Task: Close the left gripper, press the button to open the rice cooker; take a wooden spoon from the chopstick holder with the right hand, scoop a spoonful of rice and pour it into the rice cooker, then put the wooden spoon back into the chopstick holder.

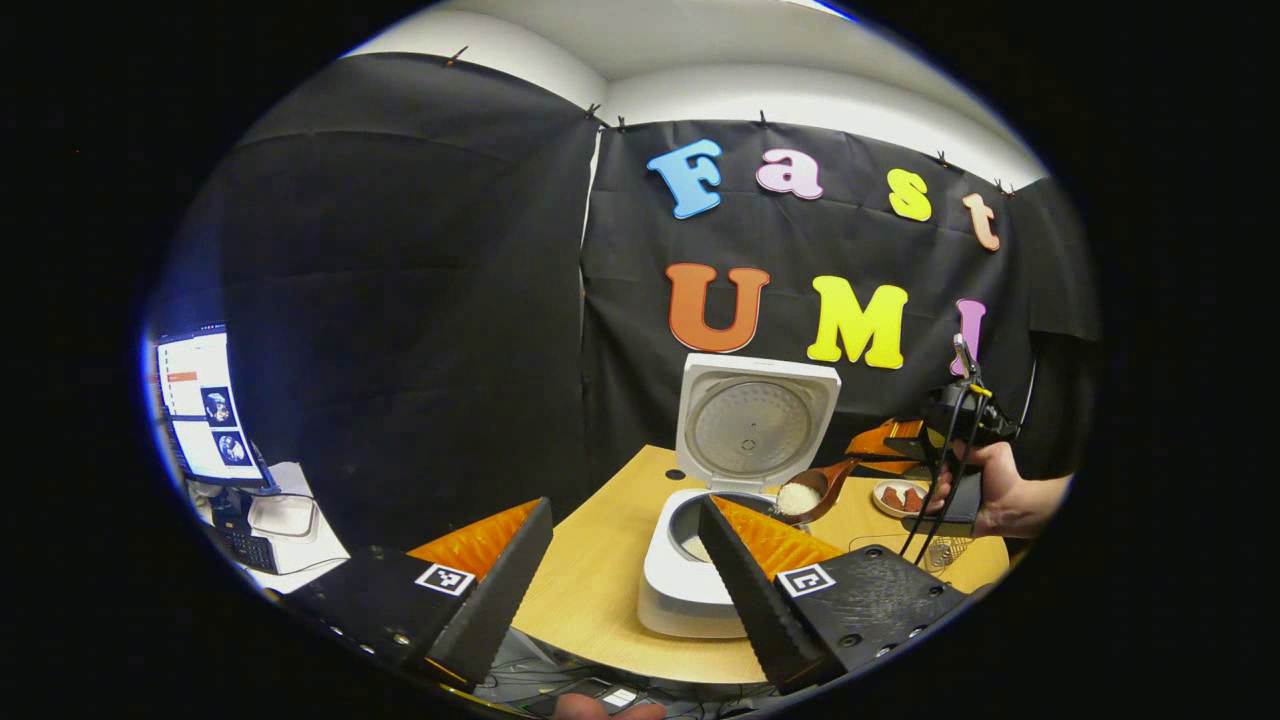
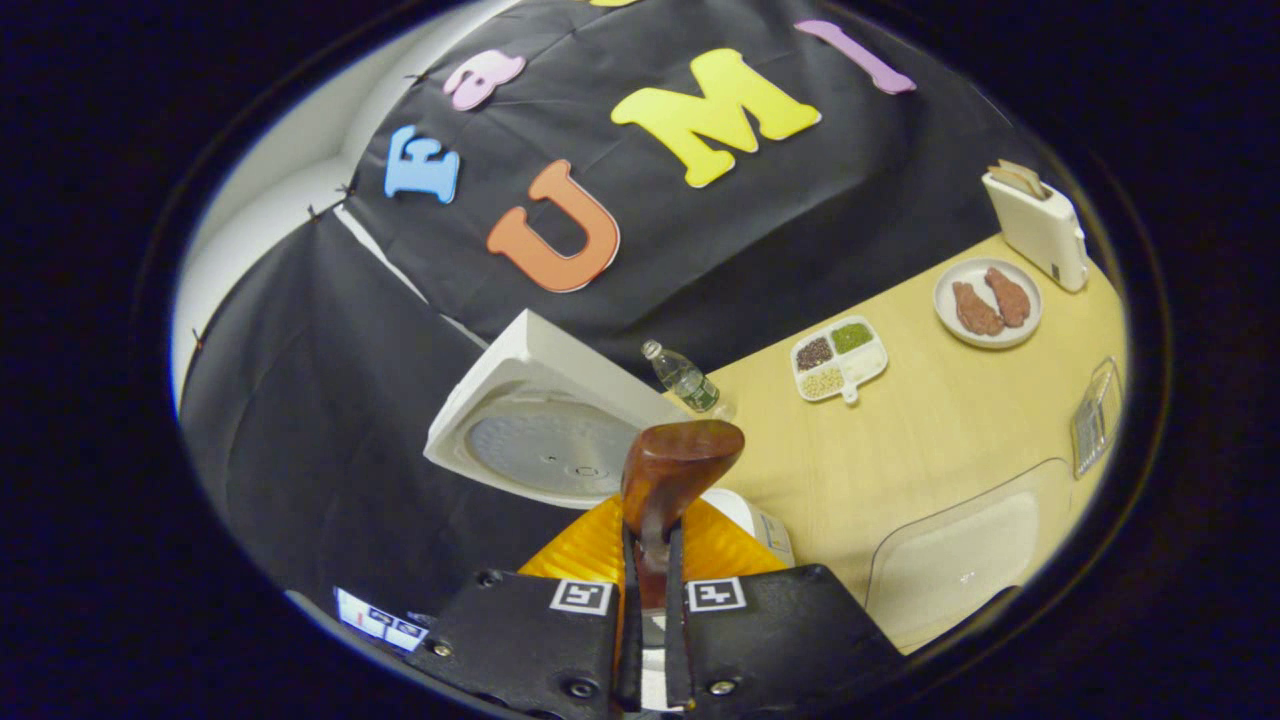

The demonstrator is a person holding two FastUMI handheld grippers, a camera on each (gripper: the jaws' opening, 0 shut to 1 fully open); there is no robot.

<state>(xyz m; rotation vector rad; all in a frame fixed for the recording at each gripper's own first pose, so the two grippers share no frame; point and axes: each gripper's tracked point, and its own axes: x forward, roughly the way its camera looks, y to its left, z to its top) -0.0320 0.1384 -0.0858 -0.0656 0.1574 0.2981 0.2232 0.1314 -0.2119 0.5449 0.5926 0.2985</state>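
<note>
My right gripper (image 2: 648, 600) pinches the wooden spoon (image 1: 812, 492), holding its rice over the open rice cooker (image 1: 700, 560) for pouring. My left gripper (image 1: 625, 570) hangs spread and empty, clear of the pot.

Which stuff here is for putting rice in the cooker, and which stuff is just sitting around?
For the job:
rice cooker, lid up
wooden spoon with rice on it, over the pot
right gripper, holding the spoon
left gripper, open, holding nothing

Just sitting around:
water bottle
divided tray of beans
plate of meat
toaster
monitor
</note>
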